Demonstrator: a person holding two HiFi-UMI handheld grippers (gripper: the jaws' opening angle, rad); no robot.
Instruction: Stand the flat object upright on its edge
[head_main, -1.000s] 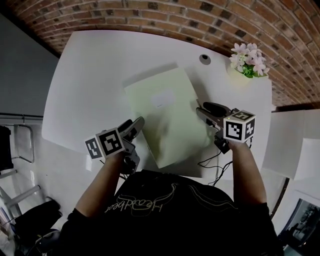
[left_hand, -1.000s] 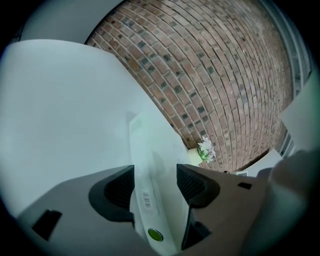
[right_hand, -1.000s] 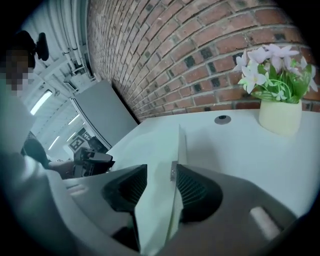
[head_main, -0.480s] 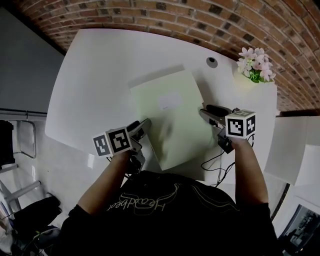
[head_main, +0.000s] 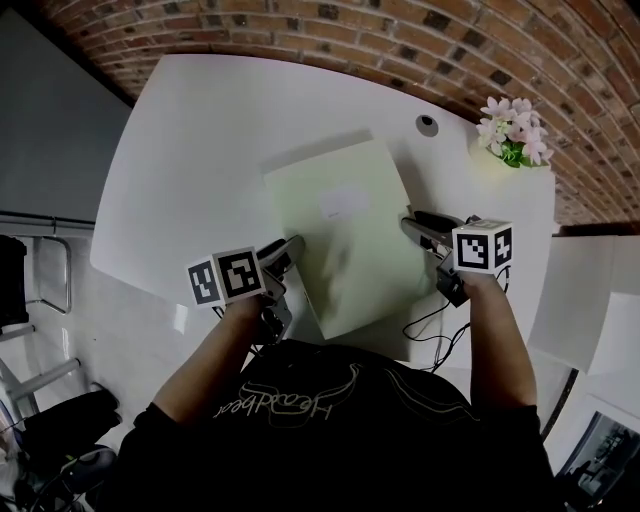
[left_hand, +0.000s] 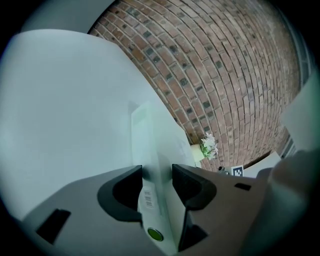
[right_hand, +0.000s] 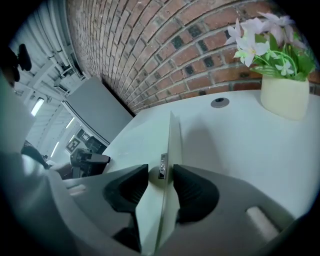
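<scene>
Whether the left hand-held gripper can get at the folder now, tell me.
Probably yes: the folder has its edge between the closing jaws of the left hand-held gripper; nothing stands in the way.

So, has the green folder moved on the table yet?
No. The folder lies flat, its corner as near the cable hole as before.

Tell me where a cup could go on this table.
Bare: the wide white stretch left of the green folder, and a smaller patch between it and the flower pot. Crowded: the near edge, where left gripper and right gripper are closing jaws round the folder.
</scene>
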